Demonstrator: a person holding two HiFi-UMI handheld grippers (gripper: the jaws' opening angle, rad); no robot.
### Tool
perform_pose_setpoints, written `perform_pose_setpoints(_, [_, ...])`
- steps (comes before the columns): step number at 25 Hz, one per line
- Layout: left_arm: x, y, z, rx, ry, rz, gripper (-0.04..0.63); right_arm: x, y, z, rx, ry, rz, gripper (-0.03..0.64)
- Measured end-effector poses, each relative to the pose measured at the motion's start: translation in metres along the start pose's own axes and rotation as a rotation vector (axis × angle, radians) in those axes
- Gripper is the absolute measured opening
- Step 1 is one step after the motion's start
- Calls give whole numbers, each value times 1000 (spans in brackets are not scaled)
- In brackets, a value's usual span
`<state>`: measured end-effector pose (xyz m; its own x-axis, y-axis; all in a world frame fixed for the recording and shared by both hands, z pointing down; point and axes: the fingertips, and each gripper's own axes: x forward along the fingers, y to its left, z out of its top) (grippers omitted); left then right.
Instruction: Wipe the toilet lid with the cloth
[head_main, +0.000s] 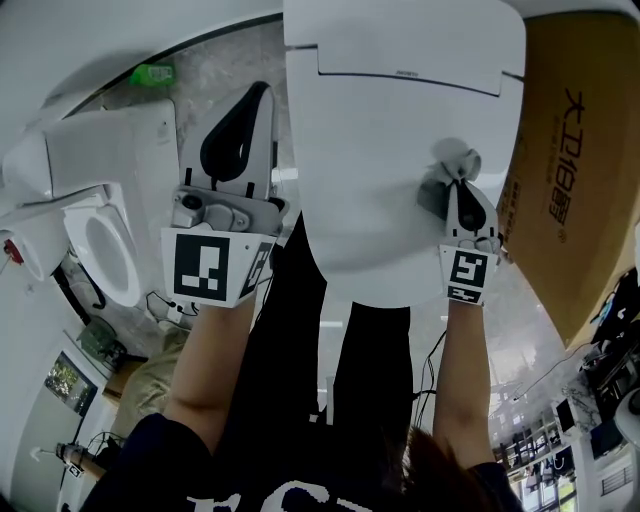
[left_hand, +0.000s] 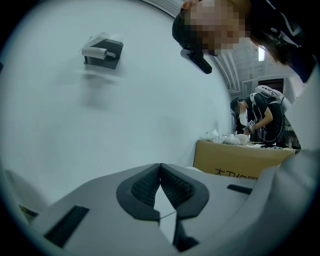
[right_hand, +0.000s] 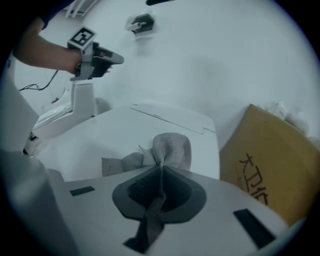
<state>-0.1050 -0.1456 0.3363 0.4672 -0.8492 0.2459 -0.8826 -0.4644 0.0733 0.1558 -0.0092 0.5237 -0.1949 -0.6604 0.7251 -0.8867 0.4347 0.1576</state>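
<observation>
The white toilet lid (head_main: 390, 130) lies closed in the middle of the head view and fills the centre of the right gripper view (right_hand: 125, 140). A grey cloth (head_main: 445, 175) rests bunched on the lid's right side, and my right gripper (head_main: 462, 192) is shut on it. In the right gripper view the cloth (right_hand: 167, 152) bulges out past the closed jaws (right_hand: 161, 167) and a strip runs back between them. My left gripper (head_main: 240, 125) is held off the lid's left edge, shut with nothing in it; its own view shows the tips (left_hand: 160, 166) touching before a white wall.
A brown cardboard box (head_main: 575, 160) stands right against the toilet's right side. A second white toilet (head_main: 100, 240) with an open seat sits at the left. A paper holder (left_hand: 102, 51) hangs on the wall. Another person (left_hand: 260, 117) works far behind the box.
</observation>
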Motion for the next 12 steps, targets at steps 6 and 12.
perform_pose_setpoints(6, [-1,-6,1,-2,-3,-7,20,-19,-77,-43,193,73,-230,32])
perform_pose_setpoints(12, [-5,-9,1,-10,-12,-6,20,-15,-22,-23,169,52,-146,32])
